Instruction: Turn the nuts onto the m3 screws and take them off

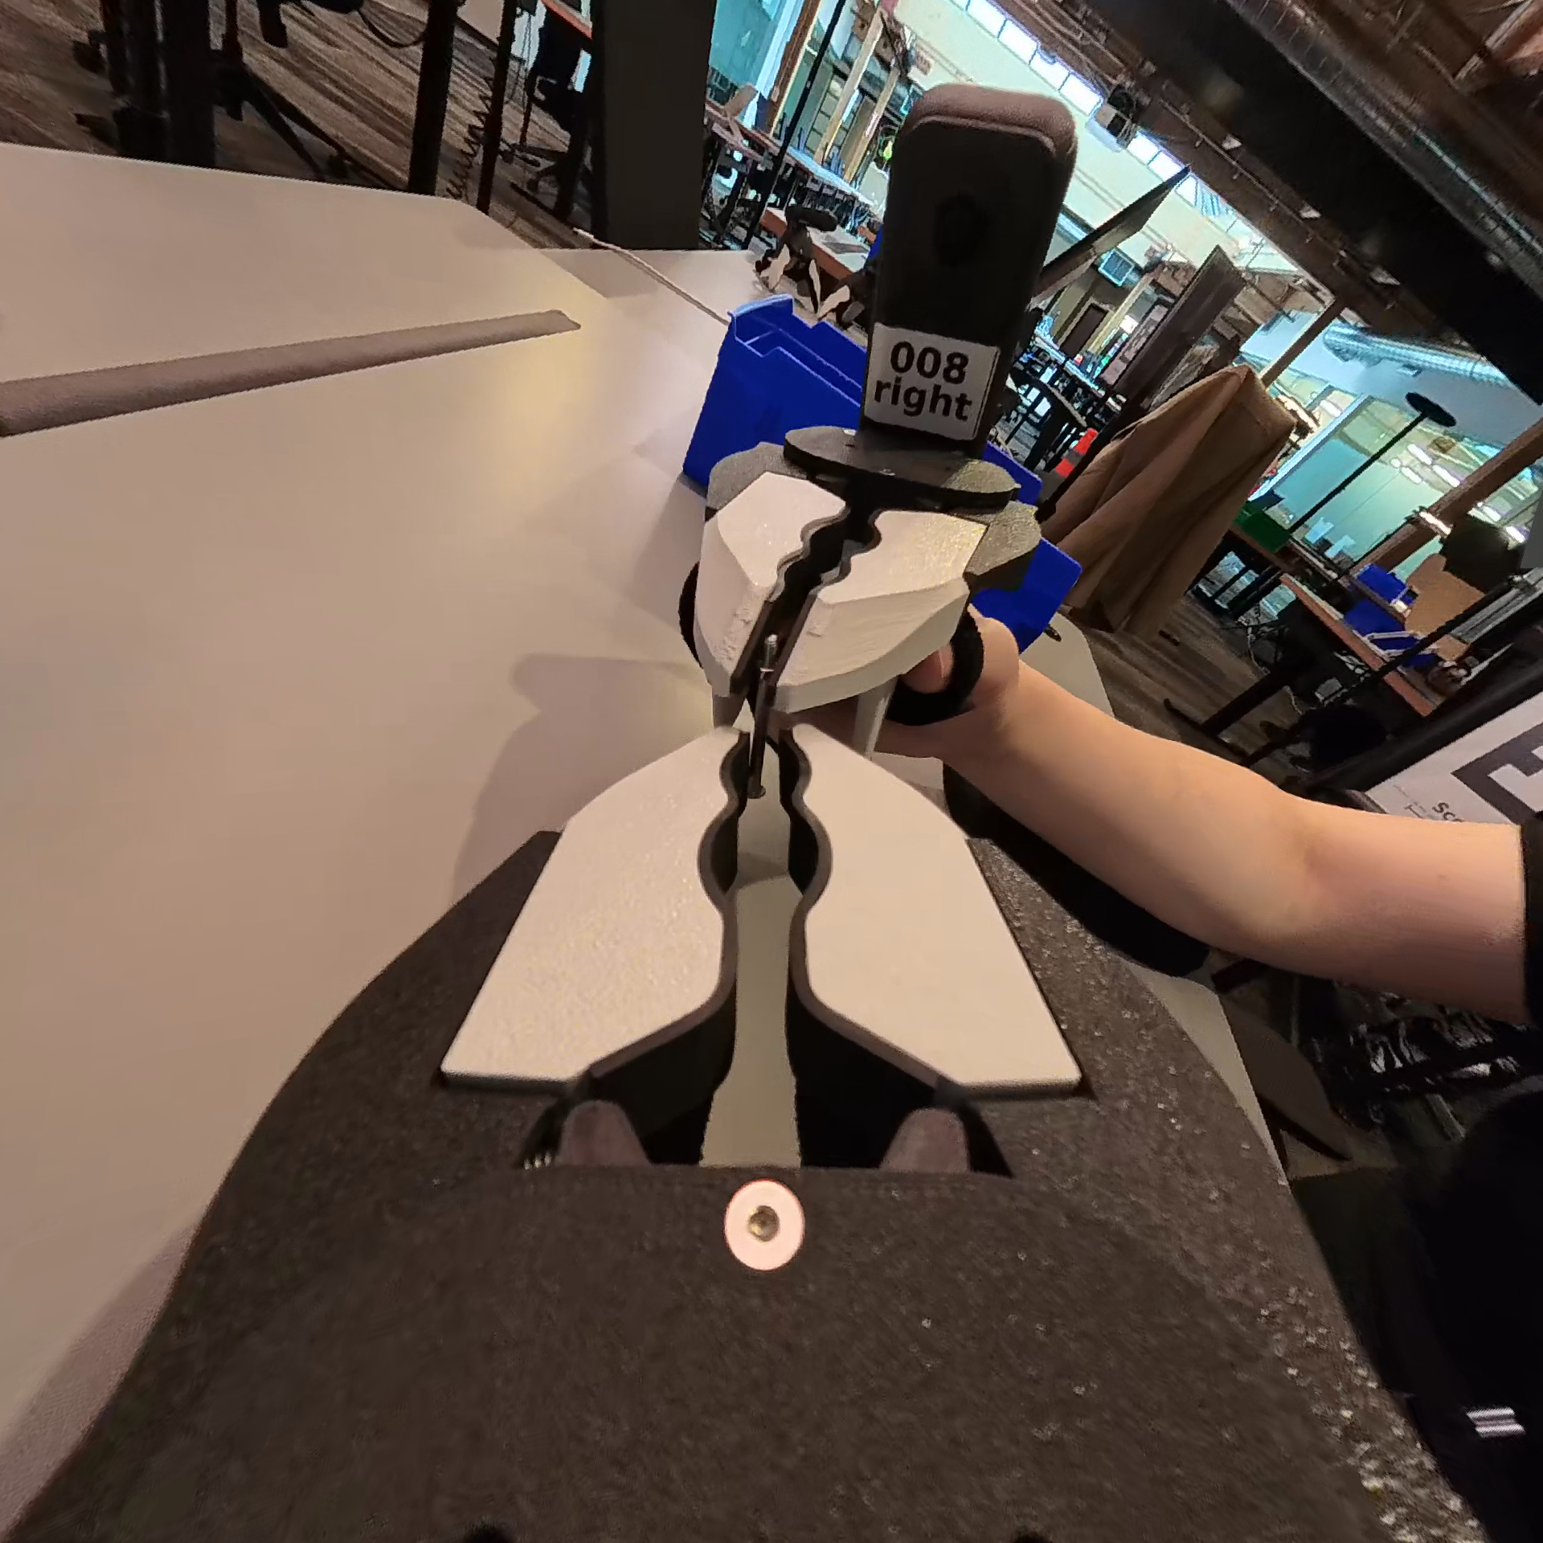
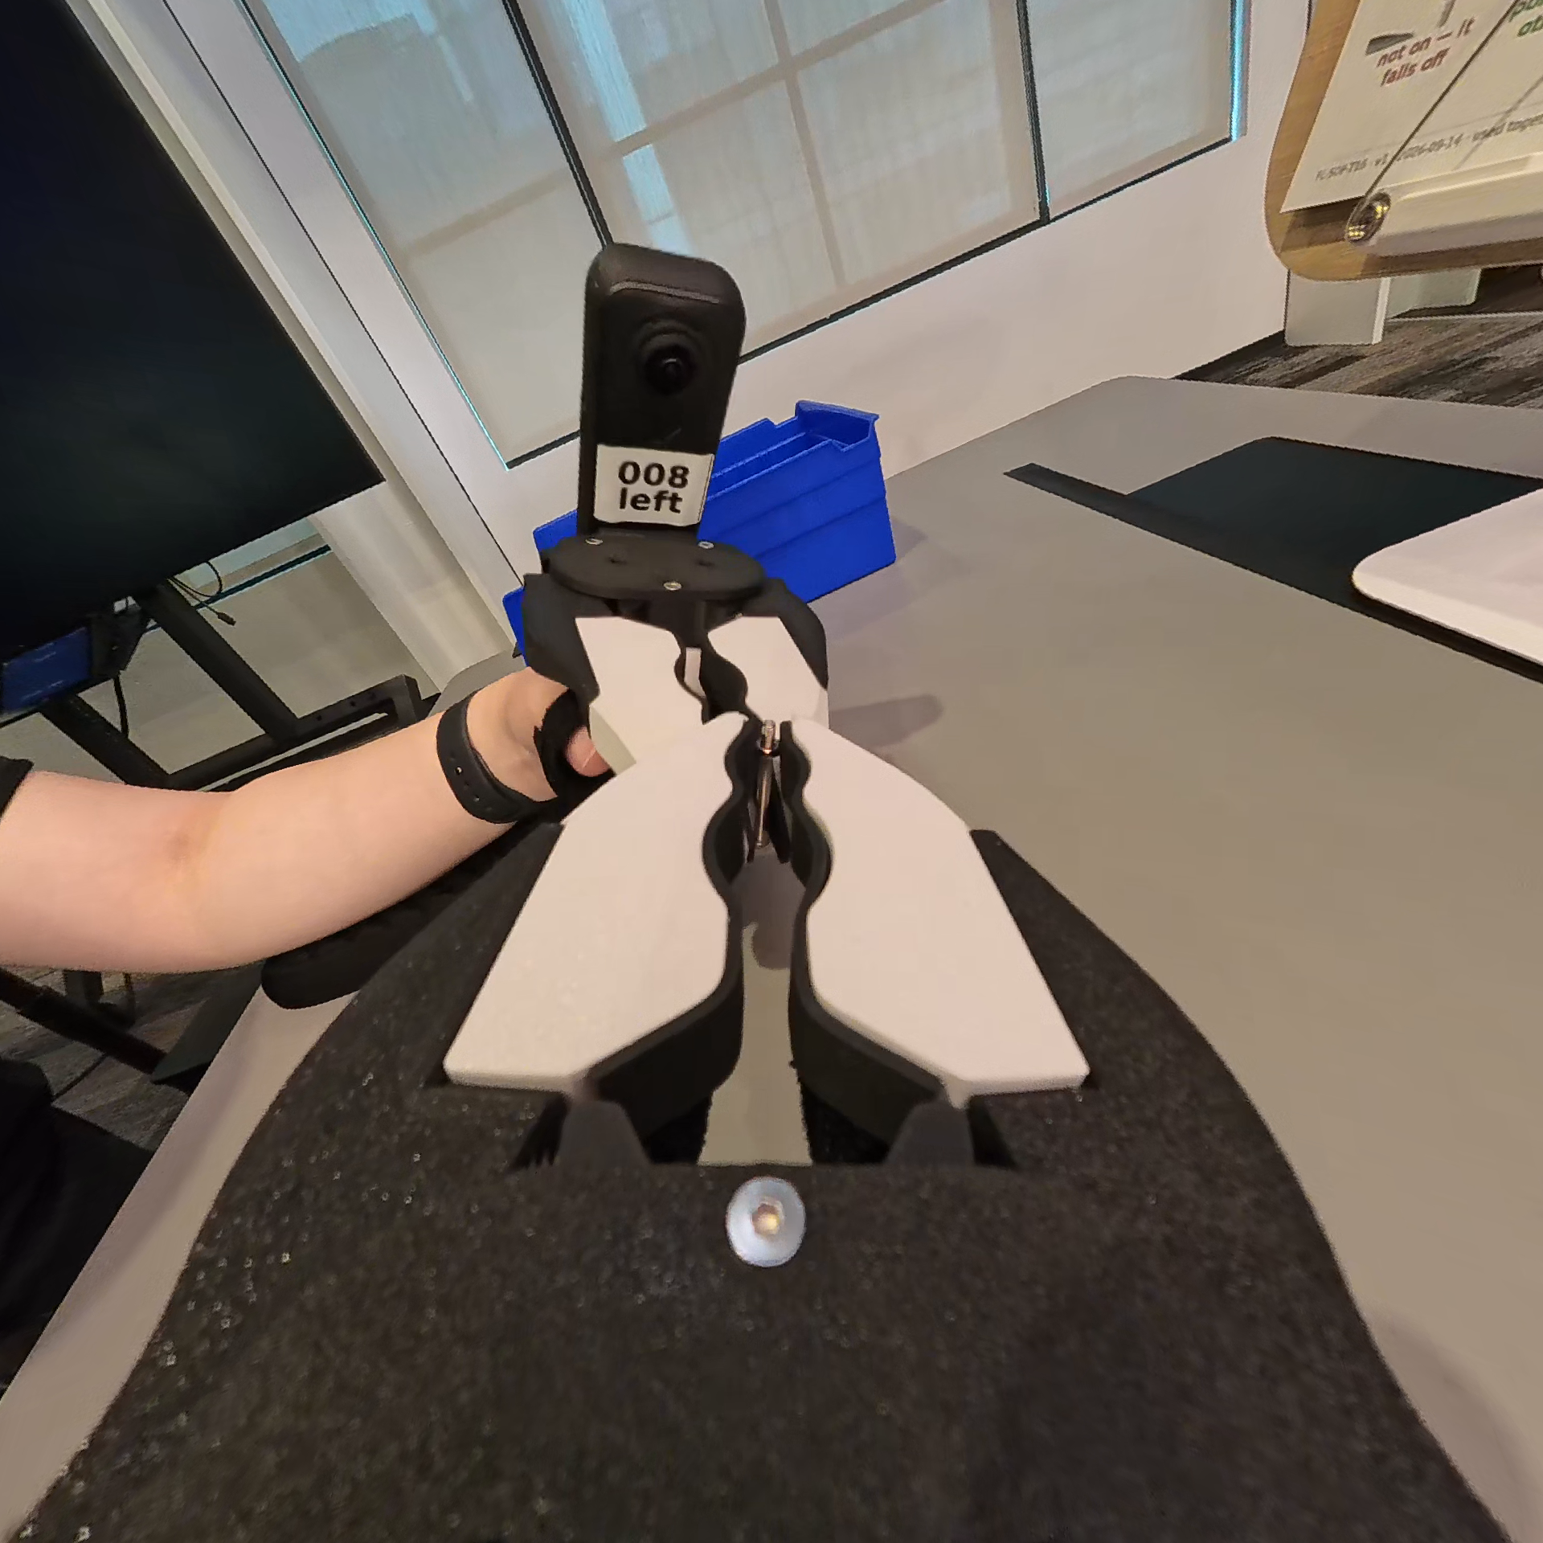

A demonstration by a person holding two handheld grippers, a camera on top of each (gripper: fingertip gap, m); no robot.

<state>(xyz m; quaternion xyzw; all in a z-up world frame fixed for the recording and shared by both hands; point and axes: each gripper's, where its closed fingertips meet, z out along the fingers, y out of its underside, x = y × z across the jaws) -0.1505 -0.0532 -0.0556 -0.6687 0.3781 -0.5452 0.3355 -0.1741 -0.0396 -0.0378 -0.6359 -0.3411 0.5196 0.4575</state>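
Note:
A long thin M3 screw (image 1: 761, 735) is held in the air above the grey table (image 1: 250, 668), between the two grippers, which meet tip to tip. My left gripper (image 1: 756, 736) is shut on the screw's shaft, and the screw's near end sits in the gap between its white fingers (image 1: 634, 902). My right gripper (image 2: 765, 725) faces it and is shut at the tips on a small silver nut (image 2: 766, 735) on the screw. The shaft (image 2: 760, 801) runs back into the gap between its fingers. Each gripper also shows in the other's view (image 1: 772, 660), (image 2: 710, 668).
A blue plastic bin (image 2: 801, 501) stands on the table behind the grippers and also shows in the left wrist view (image 1: 776, 376). A black mat (image 2: 1294, 501) with a white board (image 2: 1461, 576) lies at the right. A person's forearms (image 1: 1169, 835) (image 2: 250, 835) hold the grippers. A dark monitor (image 2: 125, 292) stands off the table's left edge.

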